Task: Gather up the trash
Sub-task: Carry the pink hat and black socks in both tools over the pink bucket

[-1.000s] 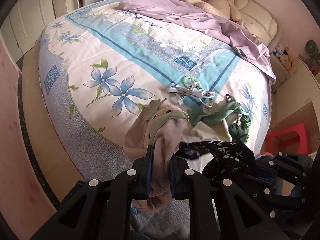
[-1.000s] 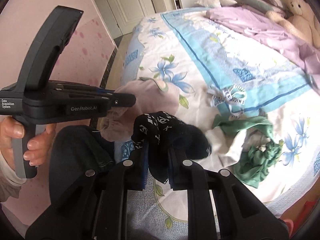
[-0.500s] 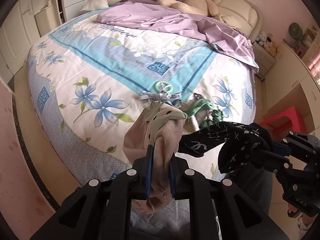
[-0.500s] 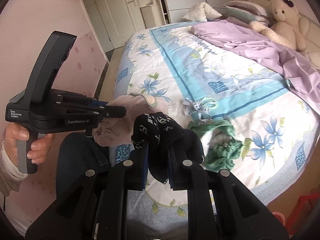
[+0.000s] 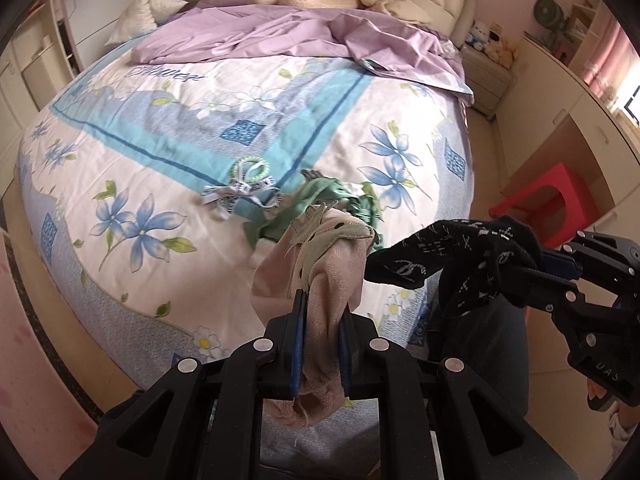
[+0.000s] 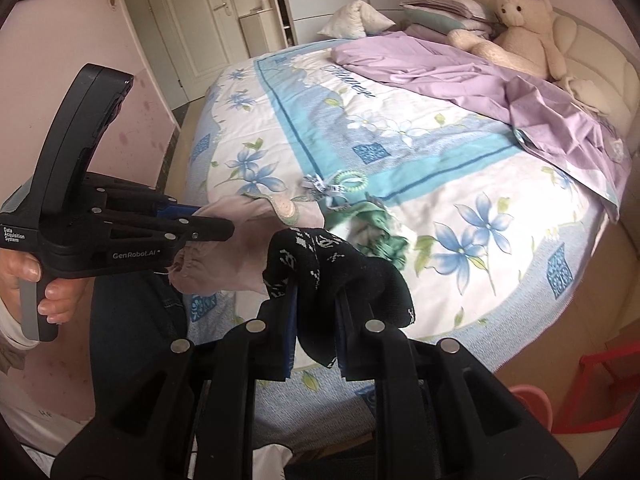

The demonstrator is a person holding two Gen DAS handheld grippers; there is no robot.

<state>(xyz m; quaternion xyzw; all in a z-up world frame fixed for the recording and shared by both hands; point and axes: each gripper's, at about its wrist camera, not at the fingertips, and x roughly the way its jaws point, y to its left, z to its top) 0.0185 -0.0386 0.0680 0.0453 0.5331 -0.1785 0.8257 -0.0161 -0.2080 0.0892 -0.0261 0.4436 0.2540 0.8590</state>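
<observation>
My left gripper (image 5: 322,300) is shut on a beige-pink sock (image 5: 320,264), held in the air off the near edge of the bed; it also shows in the right wrist view (image 6: 248,216). My right gripper (image 6: 316,300) is shut on a black patterned sock (image 6: 340,264), which shows in the left wrist view (image 5: 452,252) to the right of the pink sock. A crumpled green cloth (image 5: 340,204) and a white-and-green ribbon tangle (image 5: 248,188) lie on the floral bedspread (image 5: 160,152) beyond both grippers.
A lilac sheet (image 5: 320,36) and a teddy bear (image 6: 520,28) lie at the head of the bed. A red stool (image 5: 548,196) stands on the floor to the right. A pink wall (image 6: 60,40) and white doors (image 6: 168,28) are on the left.
Both grippers have lifted and pulled back from the bed with their socks. The green cloth and ribbon now lie farther off. The right gripper has moved out to the right.
</observation>
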